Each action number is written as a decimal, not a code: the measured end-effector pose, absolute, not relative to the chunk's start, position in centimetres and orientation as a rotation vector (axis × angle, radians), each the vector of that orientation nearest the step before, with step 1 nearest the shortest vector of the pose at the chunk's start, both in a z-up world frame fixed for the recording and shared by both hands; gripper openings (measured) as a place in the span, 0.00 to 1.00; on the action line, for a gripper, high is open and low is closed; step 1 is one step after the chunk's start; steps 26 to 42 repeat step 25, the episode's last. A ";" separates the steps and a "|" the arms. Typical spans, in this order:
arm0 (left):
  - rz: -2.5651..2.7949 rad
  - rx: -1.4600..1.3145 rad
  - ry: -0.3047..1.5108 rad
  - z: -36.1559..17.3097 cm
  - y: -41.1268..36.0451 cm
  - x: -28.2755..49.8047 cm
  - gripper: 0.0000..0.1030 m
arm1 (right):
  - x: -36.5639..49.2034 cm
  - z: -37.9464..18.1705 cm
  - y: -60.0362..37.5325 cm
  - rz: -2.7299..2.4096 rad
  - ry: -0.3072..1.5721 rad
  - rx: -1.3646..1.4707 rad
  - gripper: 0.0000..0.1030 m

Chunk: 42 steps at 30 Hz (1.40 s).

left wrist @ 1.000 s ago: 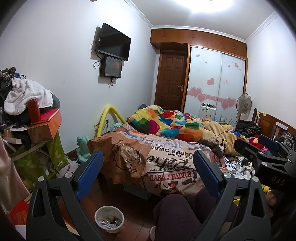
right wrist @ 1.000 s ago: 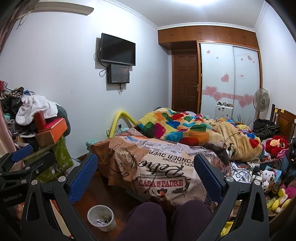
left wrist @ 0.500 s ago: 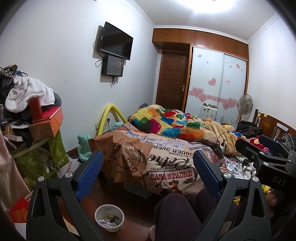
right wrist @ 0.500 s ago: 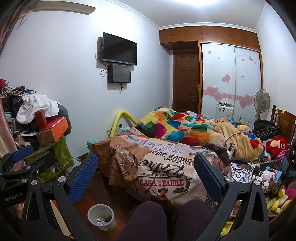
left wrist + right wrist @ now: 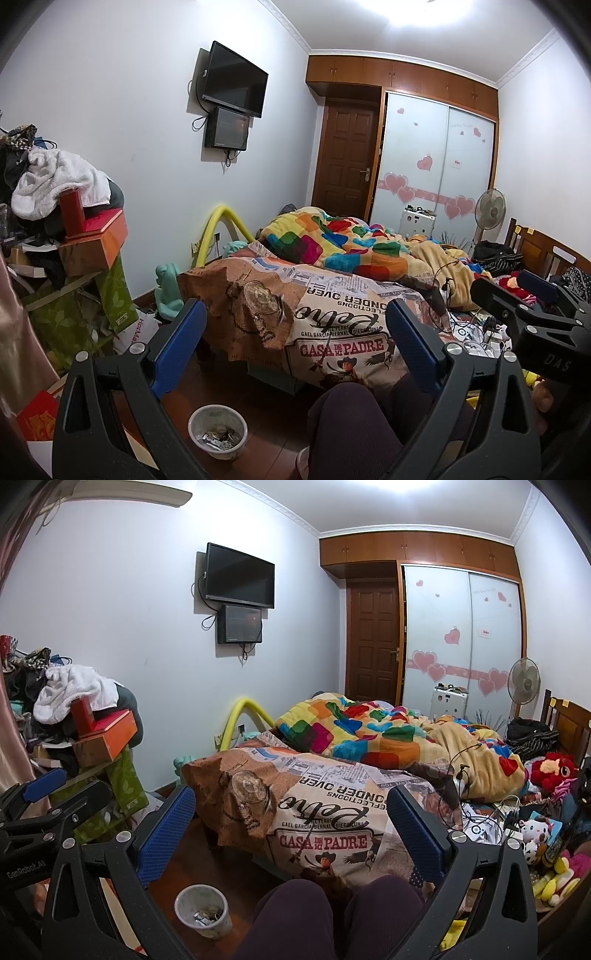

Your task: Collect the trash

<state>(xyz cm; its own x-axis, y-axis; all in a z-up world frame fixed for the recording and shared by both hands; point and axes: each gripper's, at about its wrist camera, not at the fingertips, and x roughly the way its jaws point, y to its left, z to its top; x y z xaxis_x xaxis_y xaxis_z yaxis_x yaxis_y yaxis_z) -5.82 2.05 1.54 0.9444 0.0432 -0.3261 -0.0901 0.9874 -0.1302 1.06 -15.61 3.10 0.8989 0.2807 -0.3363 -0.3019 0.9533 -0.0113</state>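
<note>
- The bed [image 5: 332,295] is the biggest thing here. It fills the middle of the room, with a brown blanket [image 5: 317,812] with words on it hanging over the near end and a bright patchwork quilt [image 5: 332,243] bunched up behind it.
- A tall pile of clothes and boxes [image 5: 74,229] leans on the left wall, likely just stacked out of the way.
- Two knees in dark trousers [image 5: 325,915] poke up at the bottom, so the person seems to be sitting low, facing the bed.
- The left gripper [image 5: 291,350] is held up in front, wide open, with nothing in it.
- The right gripper [image 5: 288,830] is held up beside it, also wide open and empty. Both look ready to grab.
- The small white bin [image 5: 218,430] stands on the wooden floor just by the knees, close at hand. It has some scraps inside.
- I cannot pick out loose trash for sure. Small clutter and wires [image 5: 491,823] lie at the bed's right side.
</note>
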 end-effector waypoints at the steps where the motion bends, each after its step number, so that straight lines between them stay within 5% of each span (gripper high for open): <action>1: 0.067 -0.145 0.328 1.5 2.0 -5.8 0.95 | 1.1 3.1 -15.6 0.302 0.339 -0.064 1.00; 42: 0.057 -0.133 0.326 1.2 0.8 -5.6 0.95 | 1.0 2.7 -16.0 0.309 0.344 -0.064 1.00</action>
